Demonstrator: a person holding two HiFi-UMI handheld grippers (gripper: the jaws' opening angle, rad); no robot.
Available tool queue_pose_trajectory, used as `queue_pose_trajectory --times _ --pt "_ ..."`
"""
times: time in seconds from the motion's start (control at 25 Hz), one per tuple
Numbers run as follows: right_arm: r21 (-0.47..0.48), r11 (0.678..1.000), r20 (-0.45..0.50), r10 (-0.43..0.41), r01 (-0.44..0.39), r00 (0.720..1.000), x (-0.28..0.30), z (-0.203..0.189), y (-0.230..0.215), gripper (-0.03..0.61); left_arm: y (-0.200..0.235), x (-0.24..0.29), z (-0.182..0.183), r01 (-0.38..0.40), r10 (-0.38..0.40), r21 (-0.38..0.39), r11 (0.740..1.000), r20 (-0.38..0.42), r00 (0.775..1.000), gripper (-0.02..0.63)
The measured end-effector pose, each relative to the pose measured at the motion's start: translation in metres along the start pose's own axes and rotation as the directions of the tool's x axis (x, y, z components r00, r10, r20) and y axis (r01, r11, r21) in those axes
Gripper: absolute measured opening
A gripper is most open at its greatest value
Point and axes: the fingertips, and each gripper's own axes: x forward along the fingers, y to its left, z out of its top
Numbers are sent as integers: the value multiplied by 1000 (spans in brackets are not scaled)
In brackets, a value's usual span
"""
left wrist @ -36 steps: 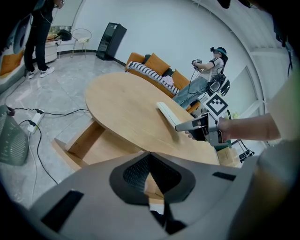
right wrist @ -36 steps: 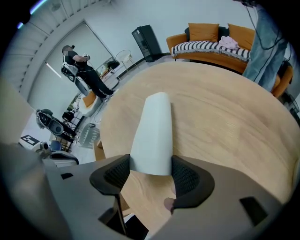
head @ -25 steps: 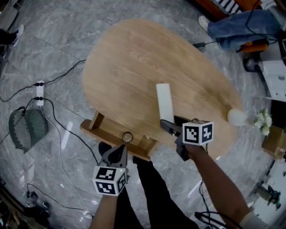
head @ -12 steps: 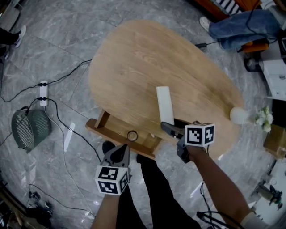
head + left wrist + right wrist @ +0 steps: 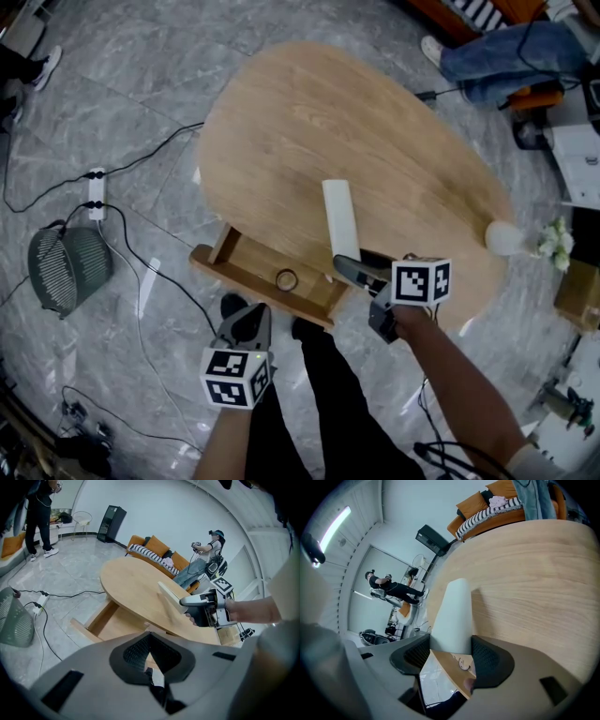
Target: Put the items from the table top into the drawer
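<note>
Right claw (image 5: 351, 268) pinches white box (image 5: 338, 217) at table (image 5: 309, 131) edge; left claw (image 5: 248, 317) pressed together.

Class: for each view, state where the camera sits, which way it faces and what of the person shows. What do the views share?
Head view: on the head, facing steeply down at the table and open drawer; arms, legs, left gripper, right gripper show.
Left gripper view: on the left gripper, facing past its shut jaws toward drawer and table; right arm shows.
Right gripper view: on the right gripper, facing along the tabletop; its jaws hold the white box.
Shared: table and white box, in all three.
</note>
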Motion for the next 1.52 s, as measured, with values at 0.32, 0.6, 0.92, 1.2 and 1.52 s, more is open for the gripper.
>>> queue_pose_trajectory --times 0.32,0.6,0.92,1.2,1.52 --pt "-33 998 -45 44 -46 998 11 -21 28 293 12 -13 0 -5 5 -4 1000 16 1000 0" --pt "-33 993 -75 115 -118 991 29 -44 57 293 28 -27 -4 -18 18 -14 1000 27 999 0" --pt "-52 980 -164 183 -193 969 47 -76 88 293 39 -38 -13 -26 26 -26 999 28 999 0" --pt "-75 971 -254 202 -227 946 58 -98 97 293 50 -44 -17 -33 35 -45 998 42 998 0" --pt "-120 964 -376 176 -236 910 78 -118 90 293 67 -47 -34 -56 61 -91 994 46 997 0"
